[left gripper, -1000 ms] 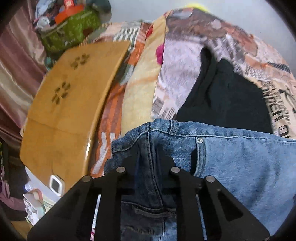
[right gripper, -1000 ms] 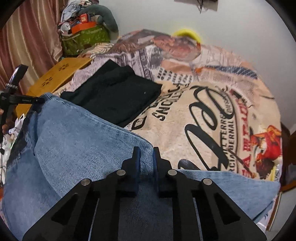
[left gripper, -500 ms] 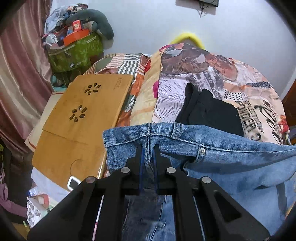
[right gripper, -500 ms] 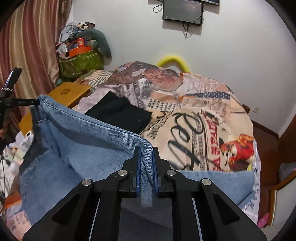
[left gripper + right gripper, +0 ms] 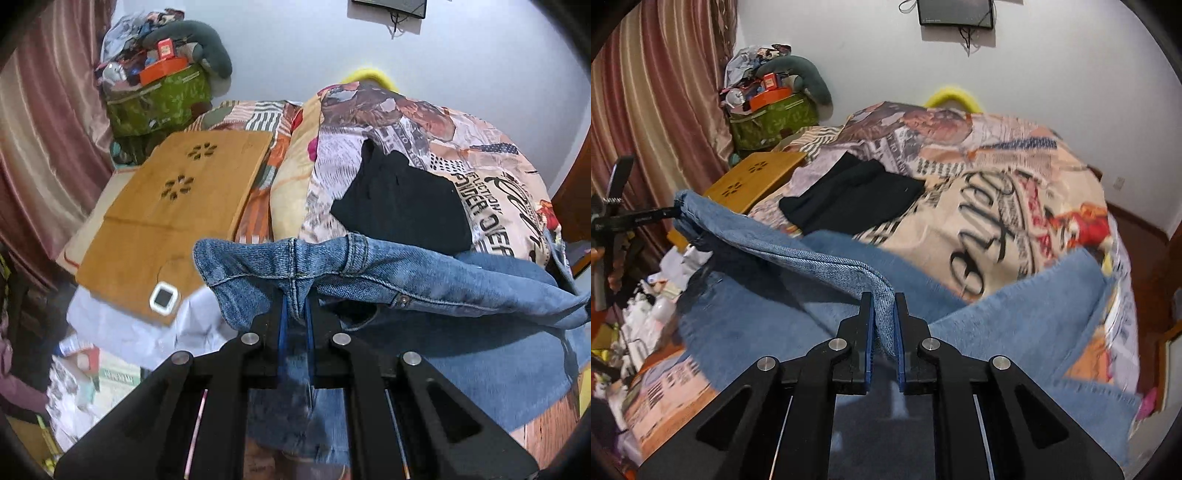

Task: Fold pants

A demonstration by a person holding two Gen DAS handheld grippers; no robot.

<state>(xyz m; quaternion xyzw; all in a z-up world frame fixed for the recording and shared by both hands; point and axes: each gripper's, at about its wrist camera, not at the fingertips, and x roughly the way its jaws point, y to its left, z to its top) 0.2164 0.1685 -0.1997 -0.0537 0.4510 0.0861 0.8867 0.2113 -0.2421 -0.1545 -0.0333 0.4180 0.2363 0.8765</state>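
Blue jeans (image 5: 424, 280) hang lifted above the near part of a bed with a printed cover (image 5: 498, 192). My left gripper (image 5: 294, 302) is shut on the waistband at a seam, with the belt loops and a rivet running off to the right. In the right wrist view my right gripper (image 5: 884, 306) is shut on a folded edge of the jeans (image 5: 798, 254). That edge stretches tight up to the left, where the left gripper's tip (image 5: 670, 212) holds the corner. The rest of the denim sags onto the bed below.
A folded black garment (image 5: 402, 206) lies on the bed beyond the jeans. A wooden lap desk (image 5: 173, 206) sits to the left. A green bag (image 5: 159, 99) piled with things stands by the curtain. Clutter covers the floor at the left. A screen hangs on the far wall.
Both grippers have risen and drawn back with the jeans. The denim has come up off the bed and now stretches between them. More of the room and wall shows.
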